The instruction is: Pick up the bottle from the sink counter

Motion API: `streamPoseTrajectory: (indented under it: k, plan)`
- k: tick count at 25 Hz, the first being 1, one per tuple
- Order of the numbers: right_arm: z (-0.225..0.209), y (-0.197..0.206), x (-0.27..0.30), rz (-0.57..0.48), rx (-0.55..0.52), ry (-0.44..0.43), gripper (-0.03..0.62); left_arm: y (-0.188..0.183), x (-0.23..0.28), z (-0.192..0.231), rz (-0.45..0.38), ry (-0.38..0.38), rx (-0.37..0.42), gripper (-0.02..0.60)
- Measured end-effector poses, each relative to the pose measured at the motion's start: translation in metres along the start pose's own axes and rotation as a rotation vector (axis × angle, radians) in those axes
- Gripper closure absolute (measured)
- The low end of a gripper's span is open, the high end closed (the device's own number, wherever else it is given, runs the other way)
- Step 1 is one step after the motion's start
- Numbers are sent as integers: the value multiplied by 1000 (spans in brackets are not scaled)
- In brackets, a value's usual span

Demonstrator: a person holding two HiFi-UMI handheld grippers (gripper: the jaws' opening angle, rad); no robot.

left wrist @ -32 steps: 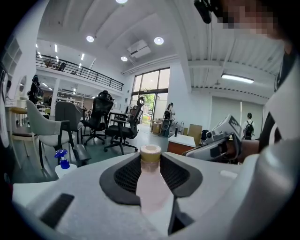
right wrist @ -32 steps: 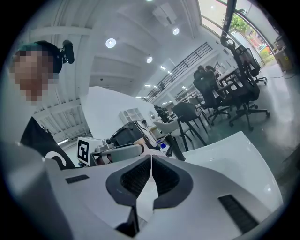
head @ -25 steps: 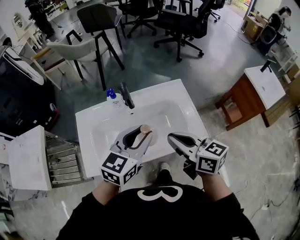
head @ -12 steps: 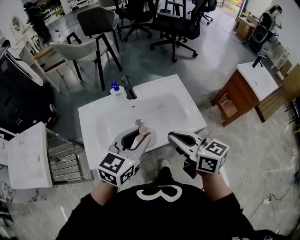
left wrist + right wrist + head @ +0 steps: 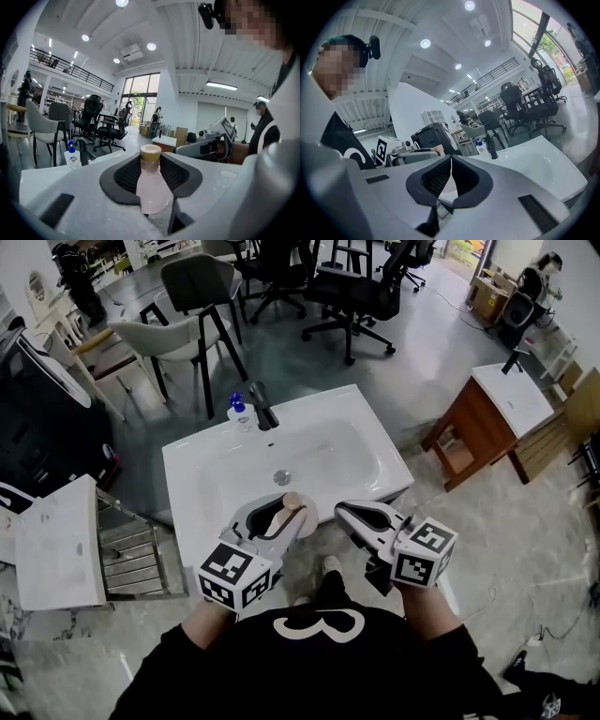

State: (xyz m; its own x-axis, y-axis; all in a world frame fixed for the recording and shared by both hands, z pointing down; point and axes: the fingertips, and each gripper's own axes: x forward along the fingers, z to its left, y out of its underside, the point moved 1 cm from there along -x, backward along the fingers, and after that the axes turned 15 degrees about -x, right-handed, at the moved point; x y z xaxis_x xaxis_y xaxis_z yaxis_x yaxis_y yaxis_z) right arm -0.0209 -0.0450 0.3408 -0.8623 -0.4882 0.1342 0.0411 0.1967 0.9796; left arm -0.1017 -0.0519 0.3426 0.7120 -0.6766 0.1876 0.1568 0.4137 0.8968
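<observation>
bottle (image 5: 292, 501) body: in the head view only the cap and neck show; the rest sits hidden between the jaws of the left hand-held gripper (image 5: 284, 515).
bottle base: in the left gripper view it is hidden behind the gripper's own body.
soap dispenser (image 5: 241, 414) label: too small to read.
bench (image 5: 187, 474) front edge: its middle is covered by the left hand-held gripper.
right hand-held gripper (image 5: 450, 161): a pale patch shows behind its meeting tips; I cannot tell what it is.

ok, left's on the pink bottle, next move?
Probably raise the bottle straight up, away from the sink. The left gripper is shut on its body, cap up, over the sink's front edge; the right gripper is shut and empty.
</observation>
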Motion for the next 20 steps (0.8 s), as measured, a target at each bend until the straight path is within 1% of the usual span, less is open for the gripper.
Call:
streamPoseTrajectory:
  k: [8,13,20]
  plan:
    - [6,1,-5,-5,-6,-3,577,5,-6,-5,0,-1,-14,443]
    - [7,0,-8,-9,-6,0,577,7,-7,-7,7,-6,-8,443]
    - [7,-2,-15,-7,-14,12,577,5,-6,-15,5,9,-7,443]
